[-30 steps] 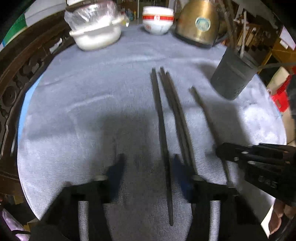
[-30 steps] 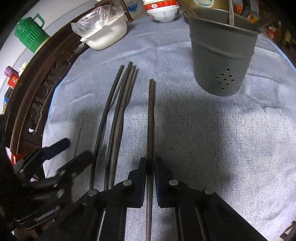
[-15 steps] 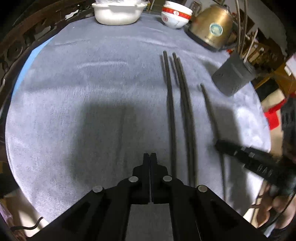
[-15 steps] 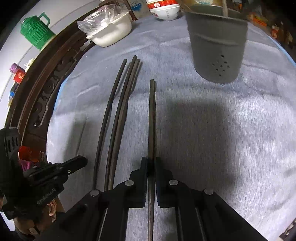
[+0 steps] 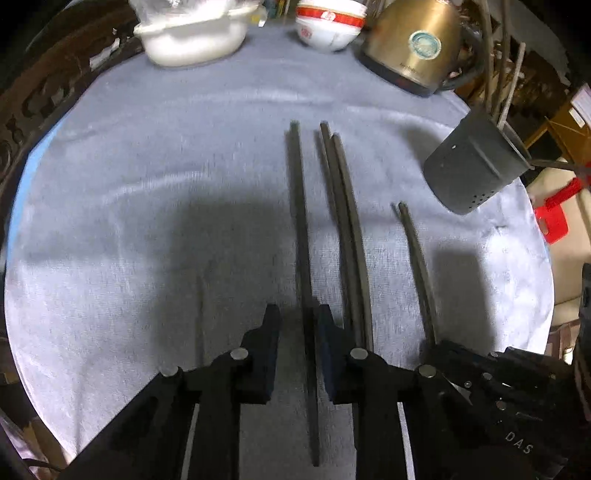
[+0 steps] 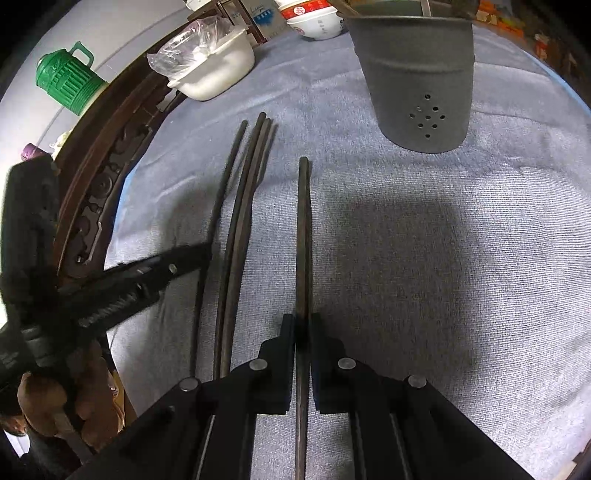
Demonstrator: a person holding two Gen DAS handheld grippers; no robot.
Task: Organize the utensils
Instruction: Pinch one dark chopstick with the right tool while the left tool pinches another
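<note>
A round table is covered by a pale blue-grey cloth (image 5: 147,192) of nubbly, towel-like weave, framed by a carved dark wooden rim (image 6: 103,177). At the far edge are seen a white squarish pot (image 5: 192,40) topped with crinkled clear plastic, a brass-coloured kettle (image 5: 410,40) and a red-banded white bowl (image 5: 327,27). A matte grey metal utensil holder (image 6: 417,74), tapered and pierced with small holes, is stood on the cloth to the right. Four long, thin dark chopsticks are laid nearly parallel on the cloth. One lone chopstick (image 6: 303,240) is clamped between the closed jaws of the right gripper (image 6: 303,328). The leftmost chopstick (image 5: 301,229) is straddled by the left gripper (image 5: 297,321), whose jaws are opening, with only the right-hand pad close against it. A touching pair of chopsticks (image 5: 345,221) lies between the two.
</note>
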